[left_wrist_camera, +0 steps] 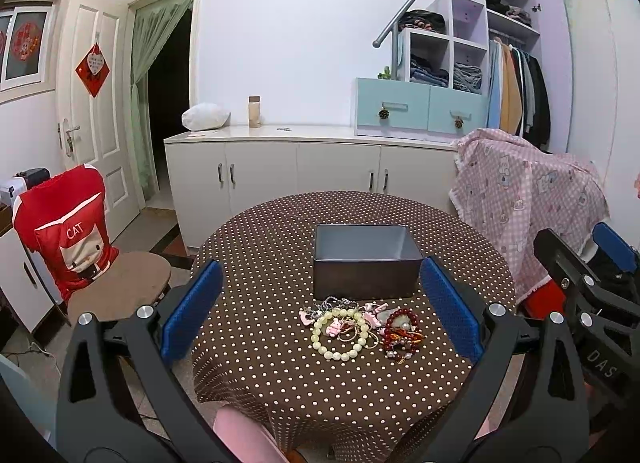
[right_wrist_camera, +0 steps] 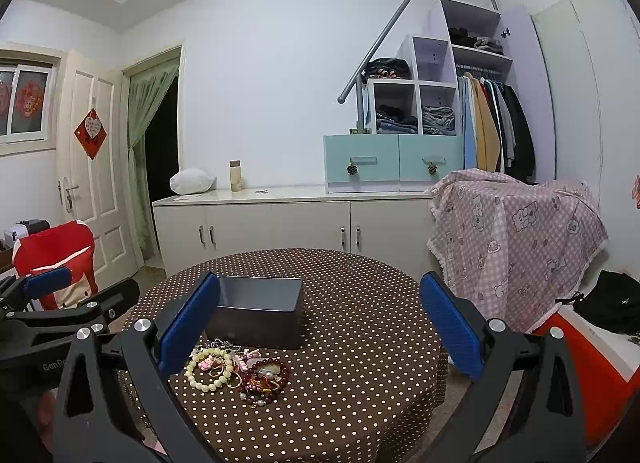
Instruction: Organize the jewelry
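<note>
A pile of jewelry [left_wrist_camera: 362, 327] lies on the round polka-dot table [left_wrist_camera: 280, 255], just in front of a dark open box [left_wrist_camera: 366, 261]. A pale green bead bracelet [left_wrist_camera: 340, 335] sits at its left and a dark red bead bracelet [left_wrist_camera: 402, 329] at its right. My left gripper [left_wrist_camera: 322, 305] hangs open above the pile, nothing between its blue pads. In the right wrist view the jewelry pile [right_wrist_camera: 240, 373] and box [right_wrist_camera: 258, 311] sit toward the left. My right gripper [right_wrist_camera: 320, 327] is open and empty, to the right of the pile.
A chair with a red cat cover [left_wrist_camera: 68, 231] stands left of the table. A pink checked cloth [left_wrist_camera: 524, 199] drapes something at the right. White cabinets [left_wrist_camera: 304, 175] line the far wall. The other gripper [left_wrist_camera: 588, 287] shows at the right edge.
</note>
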A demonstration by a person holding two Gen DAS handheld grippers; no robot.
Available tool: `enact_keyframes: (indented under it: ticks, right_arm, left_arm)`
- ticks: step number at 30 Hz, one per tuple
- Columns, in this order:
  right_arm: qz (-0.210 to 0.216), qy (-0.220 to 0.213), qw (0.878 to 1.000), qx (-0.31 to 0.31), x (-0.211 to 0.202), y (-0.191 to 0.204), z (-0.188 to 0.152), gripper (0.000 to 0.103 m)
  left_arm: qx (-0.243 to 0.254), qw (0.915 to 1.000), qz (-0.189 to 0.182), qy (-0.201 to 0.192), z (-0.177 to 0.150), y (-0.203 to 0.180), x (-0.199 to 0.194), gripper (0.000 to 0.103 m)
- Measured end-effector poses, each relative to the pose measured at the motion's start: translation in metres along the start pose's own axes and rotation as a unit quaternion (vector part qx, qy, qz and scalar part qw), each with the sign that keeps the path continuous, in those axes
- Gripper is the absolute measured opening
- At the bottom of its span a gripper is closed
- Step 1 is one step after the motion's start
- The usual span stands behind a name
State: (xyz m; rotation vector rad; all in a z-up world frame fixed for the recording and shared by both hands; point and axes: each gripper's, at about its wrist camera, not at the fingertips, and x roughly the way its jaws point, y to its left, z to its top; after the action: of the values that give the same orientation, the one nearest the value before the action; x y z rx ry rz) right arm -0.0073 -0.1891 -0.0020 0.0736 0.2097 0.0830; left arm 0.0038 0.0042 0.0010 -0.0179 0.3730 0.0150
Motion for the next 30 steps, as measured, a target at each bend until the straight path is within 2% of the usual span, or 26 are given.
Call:
enact_keyframes:
  ticks: [14, 30]
  right_arm:
    - [-0.01, 0.003, 1.0, -0.007, 0.008, 0.002, -0.002, 0.096]
    - [0.003, 0.015, 0.999, 0.03, 0.013, -0.011, -0.004, 0.096]
  left_arm:
    - [0.005, 0.9999, 0.006, 0.011, 0.001, -0.003, 0.01, 0.097]
    - [0.008, 0.9999, 0.0, 0.01, 0.001, -0.008, 0.016, 0.097]
